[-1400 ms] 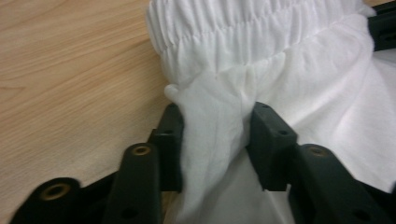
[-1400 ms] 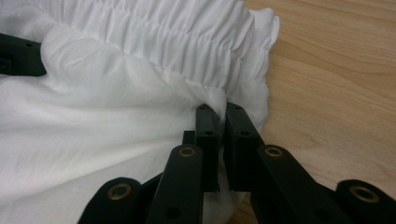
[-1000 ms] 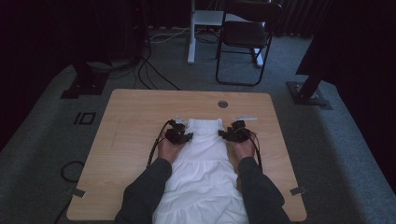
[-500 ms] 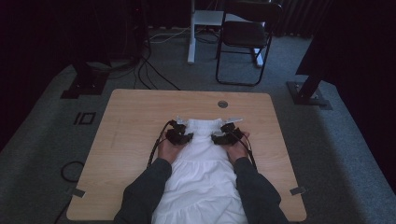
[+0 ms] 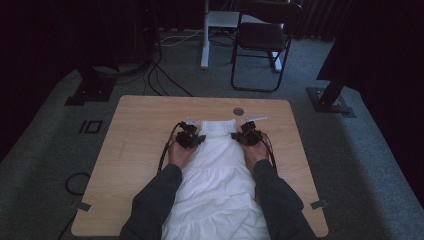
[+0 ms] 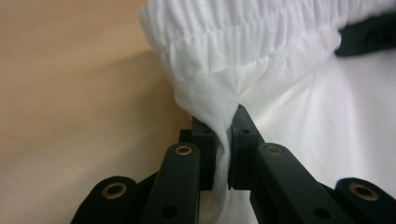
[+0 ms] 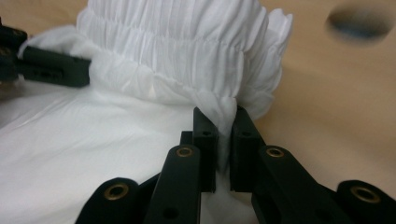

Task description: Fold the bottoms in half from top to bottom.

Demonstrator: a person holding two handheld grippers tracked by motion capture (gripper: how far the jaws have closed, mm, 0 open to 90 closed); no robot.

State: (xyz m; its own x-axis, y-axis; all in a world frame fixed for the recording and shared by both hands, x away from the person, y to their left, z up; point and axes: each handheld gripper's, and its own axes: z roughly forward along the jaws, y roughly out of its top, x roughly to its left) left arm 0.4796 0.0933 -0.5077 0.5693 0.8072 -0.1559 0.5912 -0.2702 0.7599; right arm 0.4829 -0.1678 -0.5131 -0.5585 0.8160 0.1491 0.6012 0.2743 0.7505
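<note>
Both grippers, left (image 6: 223,140) and right (image 7: 223,135), have just closed, pinching the white gathered cotton skirt's (image 5: 216,170) waistband; lifting evenly likely follows.

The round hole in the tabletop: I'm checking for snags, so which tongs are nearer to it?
Right. The right tongs pinch the white garment just below the hole; the left tongs grip the garment's other side, farther away.

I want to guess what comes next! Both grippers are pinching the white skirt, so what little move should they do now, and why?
Probably lift both together. The left gripper and right gripper have just closed, each pinching a fold under the gathered waistband of the skirt, one on each side. It lies flat on the table, so an even lift should raise it.
</note>
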